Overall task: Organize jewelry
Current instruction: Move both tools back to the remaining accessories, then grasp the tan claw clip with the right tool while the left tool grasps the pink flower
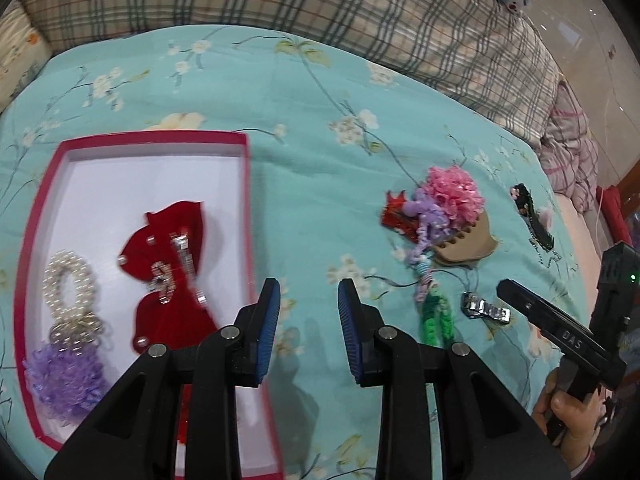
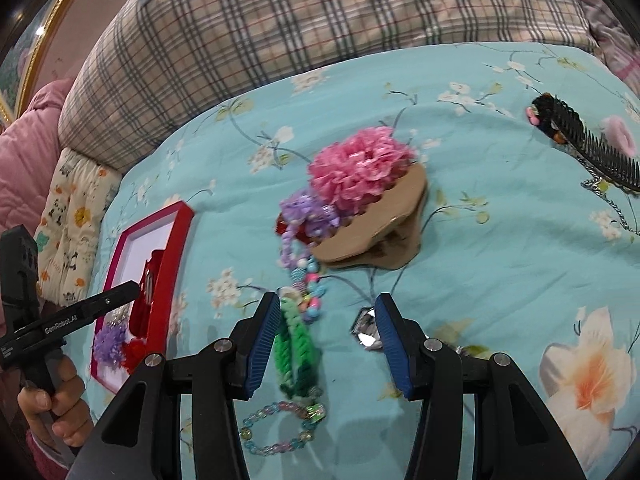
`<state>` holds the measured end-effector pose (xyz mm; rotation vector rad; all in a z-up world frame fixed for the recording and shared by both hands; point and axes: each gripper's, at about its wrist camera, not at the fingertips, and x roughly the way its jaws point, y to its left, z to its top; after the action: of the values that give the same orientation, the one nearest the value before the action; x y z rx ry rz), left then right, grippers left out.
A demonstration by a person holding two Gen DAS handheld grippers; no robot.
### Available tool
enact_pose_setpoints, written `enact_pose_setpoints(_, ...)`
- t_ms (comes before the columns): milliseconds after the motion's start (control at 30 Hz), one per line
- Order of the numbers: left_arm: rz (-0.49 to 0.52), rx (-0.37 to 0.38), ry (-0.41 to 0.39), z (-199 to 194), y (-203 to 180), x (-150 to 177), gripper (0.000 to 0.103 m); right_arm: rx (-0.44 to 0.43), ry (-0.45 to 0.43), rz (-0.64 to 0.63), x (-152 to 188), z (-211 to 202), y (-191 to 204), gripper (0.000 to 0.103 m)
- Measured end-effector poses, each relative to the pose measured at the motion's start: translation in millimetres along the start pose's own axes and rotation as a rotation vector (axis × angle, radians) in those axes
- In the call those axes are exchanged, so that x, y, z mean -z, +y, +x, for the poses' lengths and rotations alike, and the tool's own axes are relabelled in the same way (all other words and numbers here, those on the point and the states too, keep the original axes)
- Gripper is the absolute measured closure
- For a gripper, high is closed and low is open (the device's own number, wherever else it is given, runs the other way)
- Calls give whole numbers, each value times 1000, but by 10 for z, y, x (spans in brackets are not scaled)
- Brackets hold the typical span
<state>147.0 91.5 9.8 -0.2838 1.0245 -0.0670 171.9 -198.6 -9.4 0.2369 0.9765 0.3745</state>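
I am holding both grippers above the turquoise bedspread [image 1: 312, 92], with nothing in either.

The red-rimmed box [image 1: 244, 208] is sitting toward the bedspread's left edge, as the left wrist view shows it. It is serving as the collecting tray: a red velvet bow [image 1: 168, 264], a pearl ring piece [image 1: 68, 284] and a lilac frilly scrunchie [image 1: 64, 380] are already lying inside on its white floor.

The unsorted items are lying together in the middle of the bedspread, clear of the box. A pink scrunchie [image 2: 360, 168] is resting against a tan claw clip [image 2: 376, 236]; a purple bead strand [image 2: 296, 236] is trailing from them to a green braided band [image 2: 300, 348]. A clear bead bracelet [image 2: 276, 428] is lying nearer me, and a silver clip [image 2: 366, 328] just beside the green band. A black comb [image 2: 580, 140] is lying well apart, toward the right edge.

The left gripper [image 1: 308, 328] is hanging partly open over bare fabric just beside the box's right wall, touching nothing. The right gripper [image 2: 328, 344] is standing wider open, hovering over the green band and silver clip; I judge it unclenched and not gripping, since neither pad is pressing on anything.
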Motion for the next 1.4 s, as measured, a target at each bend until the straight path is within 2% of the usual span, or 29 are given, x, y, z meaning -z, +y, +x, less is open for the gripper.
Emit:
enact_pose_setpoints(133,21,9,4,86,-148,-74,68,8,-19,66,-69,56,-152,48)
enact_pose_setpoints(267,26,25,11,164,-242,-150,68,-8,-20,150,-163,208,-316,41)
enact_pose_setpoints(533,62,31,28,360,-458,-375,68,-43,3,213,-251,525,-383,40)
enact_pose_setpoints(567,66,33,30,386,-488,-399,68,-45,-4,213,-255,540,-385,42)
enact_pose_setpoints(633,76,37,37,437,-550,-446,68,-18,-17,211,-259,538,-399,65)
enact_pose_setpoints(667,82,38,41,468,-590,-469,68,-34,-21,216,-263,540,-413,77)
enact_pose_setpoints(700,87,42,44,495,-623,-491,68,-50,-24,218,-264,526,-429,82)
enact_pose_setpoints(1000,140,75,78,790,-1089,-706,68,1,-81,193,-255,118,-602,86)
enact_pose_setpoints(1067,162,95,81,851,-1219,-752,55,4,-92,203,-251,15,-681,86)
enact_pose_setpoints(1167,215,97,86,964,-1442,-786,47,15,-105,221,-247,-79,-777,86)
enact_pose_setpoints(1333,234,65,118,1223,-1601,-807,47,20,-115,232,-245,-125,-856,86)
enact_pose_setpoints(1400,235,60,126,1293,-1614,-797,51,15,-114,238,-246,-114,-884,86)
